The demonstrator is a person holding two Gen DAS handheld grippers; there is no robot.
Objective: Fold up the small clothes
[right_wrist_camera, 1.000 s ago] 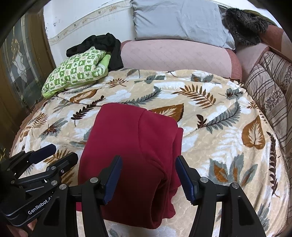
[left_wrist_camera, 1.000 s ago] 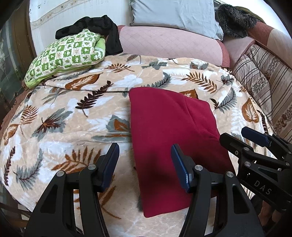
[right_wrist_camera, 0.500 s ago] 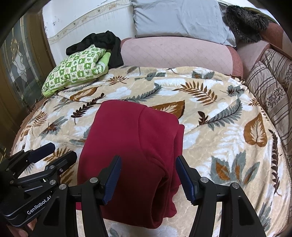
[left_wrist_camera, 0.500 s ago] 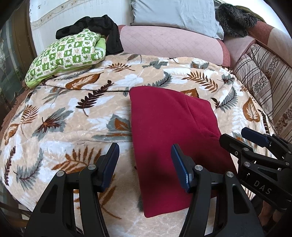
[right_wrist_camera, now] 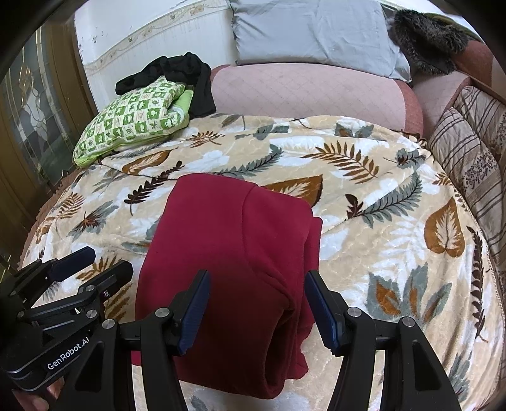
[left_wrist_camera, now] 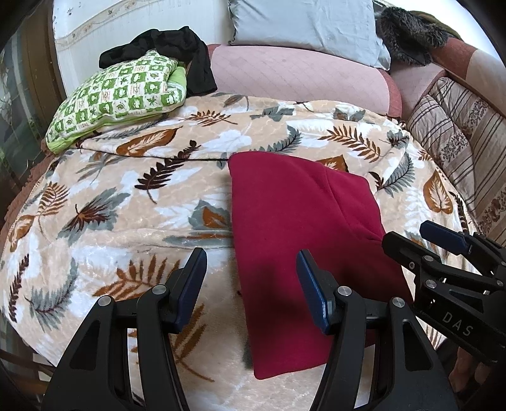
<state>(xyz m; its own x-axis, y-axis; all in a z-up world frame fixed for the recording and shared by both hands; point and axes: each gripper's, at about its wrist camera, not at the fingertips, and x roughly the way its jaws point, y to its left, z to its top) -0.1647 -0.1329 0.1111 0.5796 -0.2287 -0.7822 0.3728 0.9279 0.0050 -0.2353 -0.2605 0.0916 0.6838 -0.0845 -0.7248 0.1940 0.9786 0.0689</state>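
A dark red garment (left_wrist_camera: pixel 297 221) lies folded into a long rectangle on the leaf-patterned blanket (left_wrist_camera: pixel 132 196); it also shows in the right wrist view (right_wrist_camera: pixel 234 253). My left gripper (left_wrist_camera: pixel 249 284) is open and empty, hovering over the garment's near left edge. My right gripper (right_wrist_camera: pixel 256 306) is open and empty above the garment's near right part. Each gripper shows at the side of the other's view: the right one (left_wrist_camera: pixel 442 249) and the left one (right_wrist_camera: pixel 88 268).
A green checked pillow (left_wrist_camera: pixel 120 95) with a black garment (left_wrist_camera: pixel 177 47) behind it lies at the back left. A pink cushion (left_wrist_camera: pixel 297 72), a grey pillow (left_wrist_camera: pixel 303 25) and a striped cushion (left_wrist_camera: pixel 455 139) border the blanket. A dark fur item (left_wrist_camera: pixel 408 34) lies back right.
Both grippers have stayed almost still, with only a slight shift of view. The red garment has not moved. Both stay open.
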